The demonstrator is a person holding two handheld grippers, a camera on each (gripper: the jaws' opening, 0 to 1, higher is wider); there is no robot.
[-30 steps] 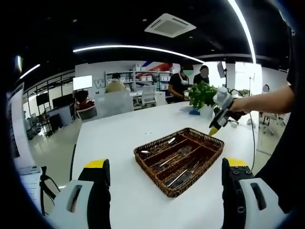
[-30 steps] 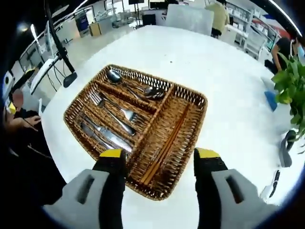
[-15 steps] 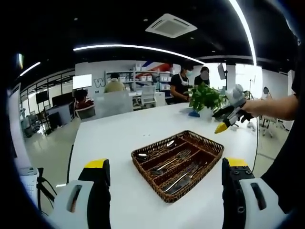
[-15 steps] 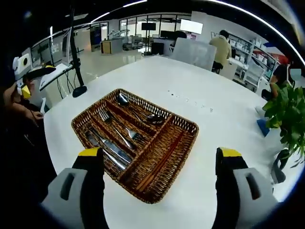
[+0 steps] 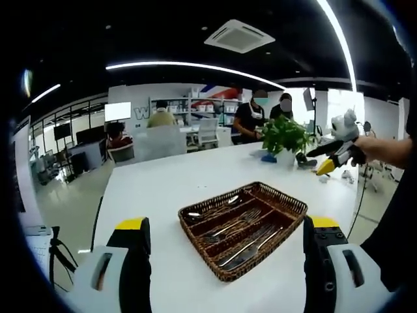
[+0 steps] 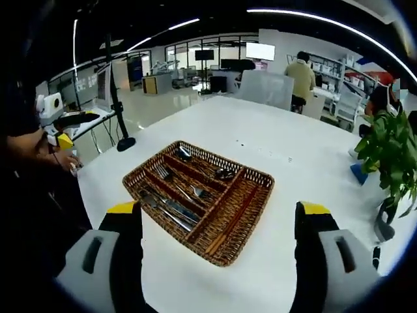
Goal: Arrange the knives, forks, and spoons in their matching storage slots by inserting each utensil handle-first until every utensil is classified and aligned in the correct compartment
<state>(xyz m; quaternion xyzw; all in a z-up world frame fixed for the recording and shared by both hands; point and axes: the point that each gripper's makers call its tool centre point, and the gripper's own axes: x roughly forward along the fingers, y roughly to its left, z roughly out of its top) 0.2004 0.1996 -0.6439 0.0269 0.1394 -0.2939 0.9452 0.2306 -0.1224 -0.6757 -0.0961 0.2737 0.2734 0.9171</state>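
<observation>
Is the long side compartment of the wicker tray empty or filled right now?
Filled: brown chopsticks lie lengthwise in that compartment of the wicker tray.

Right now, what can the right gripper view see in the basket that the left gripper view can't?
The right gripper view looks down into the wicker tray. It shows a long side slot with chopsticks, and separate slots with knives, forks and spoons.

The left gripper view sees the tray from low down, so the chopsticks slot is hard to make out. It shows the right gripper held up in a hand beyond the tray.

Both show the white table, the potted plant, and each view's own open jaws with nothing between them.
</observation>
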